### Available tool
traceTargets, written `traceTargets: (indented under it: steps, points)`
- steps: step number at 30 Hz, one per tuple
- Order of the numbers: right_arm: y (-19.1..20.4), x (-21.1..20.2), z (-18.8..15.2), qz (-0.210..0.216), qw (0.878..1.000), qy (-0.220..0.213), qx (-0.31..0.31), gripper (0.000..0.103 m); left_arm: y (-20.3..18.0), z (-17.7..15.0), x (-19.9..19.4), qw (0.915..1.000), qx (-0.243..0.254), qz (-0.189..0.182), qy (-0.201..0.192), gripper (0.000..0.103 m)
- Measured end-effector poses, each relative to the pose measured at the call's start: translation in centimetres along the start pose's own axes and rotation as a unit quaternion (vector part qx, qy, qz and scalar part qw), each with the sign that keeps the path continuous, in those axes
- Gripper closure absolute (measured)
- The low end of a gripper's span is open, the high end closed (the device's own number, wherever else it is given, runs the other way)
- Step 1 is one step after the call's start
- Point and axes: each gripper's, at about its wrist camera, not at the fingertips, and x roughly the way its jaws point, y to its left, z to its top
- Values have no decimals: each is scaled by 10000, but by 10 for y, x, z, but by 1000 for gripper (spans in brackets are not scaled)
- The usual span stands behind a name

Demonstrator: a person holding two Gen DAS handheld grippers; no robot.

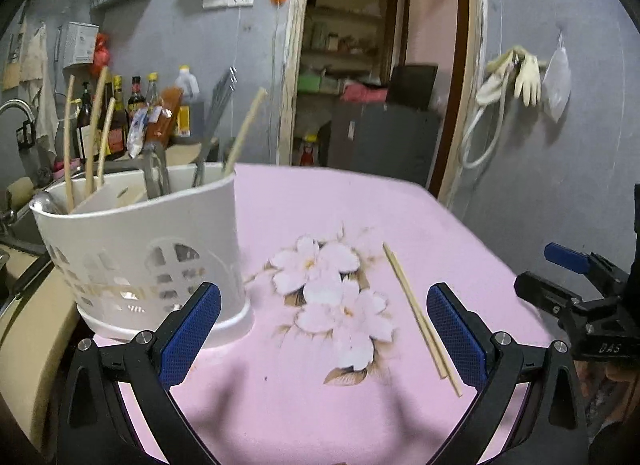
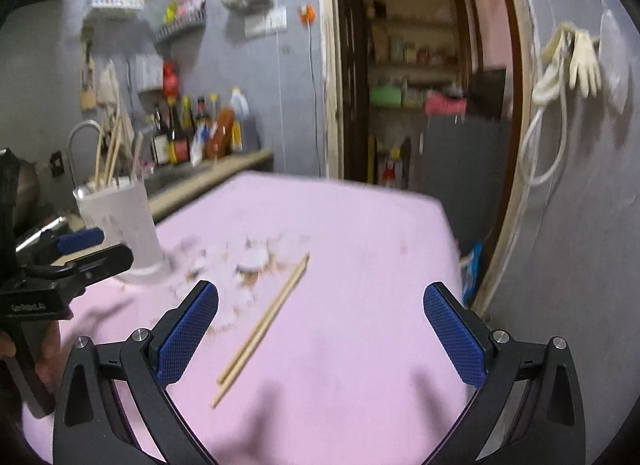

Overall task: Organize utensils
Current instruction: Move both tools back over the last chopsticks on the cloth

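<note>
1. The left gripper (image 1: pixel 323 335) is spread wide with nothing between its blue pads (image 1: pixel 188 339); it hangs low over the pink tabletop (image 1: pixel 320 201), above the printed white flowers (image 1: pixel 332 293)
2. The right gripper (image 2: pixel 320 339) is likewise released and empty, its blue pads (image 2: pixel 186 339) well apart over a bare stretch of the tabletop (image 2: pixel 360 225)
3. Each gripper shows at the edge of the other's view: the right one at the far right of the left wrist view, the left one at the far left of the right wrist view, with part of a hand (image 2: pixel 44 349) on its handle
4. A pair of wooden chopsticks (image 1: pixel 420 317) lies flat on the tabletop, the two sticks side by side and touching along much of their length; in the left wrist view they run just inside the right-hand pad, and in the right wrist view the chopsticks (image 2: pixel 262 329) lie slantwise near the left-hand pad, gripped by neither
5. A white utensil holder (image 1: pixel 148 253) with cut-out sides stands upright on the tabletop beside the flower print, just beyond the left gripper's left-hand pad; several chopsticks and some metal utensils stand in it, leaning at different angles
6. Farther back, bottles (image 1: pixel 128 113) line a kitchen counter, a tap (image 1: pixel 18 111) curves at the left, a doorway (image 1: pixel 380 65) opens onto shelves, and pale gloves (image 1: pixel 520 73) hang on the grey wall
</note>
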Motion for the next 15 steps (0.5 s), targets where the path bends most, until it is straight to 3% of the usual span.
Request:
traceTargets:
  steps: [8,15]
  points:
    - [12,26,-20,48,9934,1012,-530,0,13,-8,27,9968,-208,232,738,2]
    - [30,40,-31,145,9836,1511,-976,0,30,-16,46,9888,-576,309,1344,2]
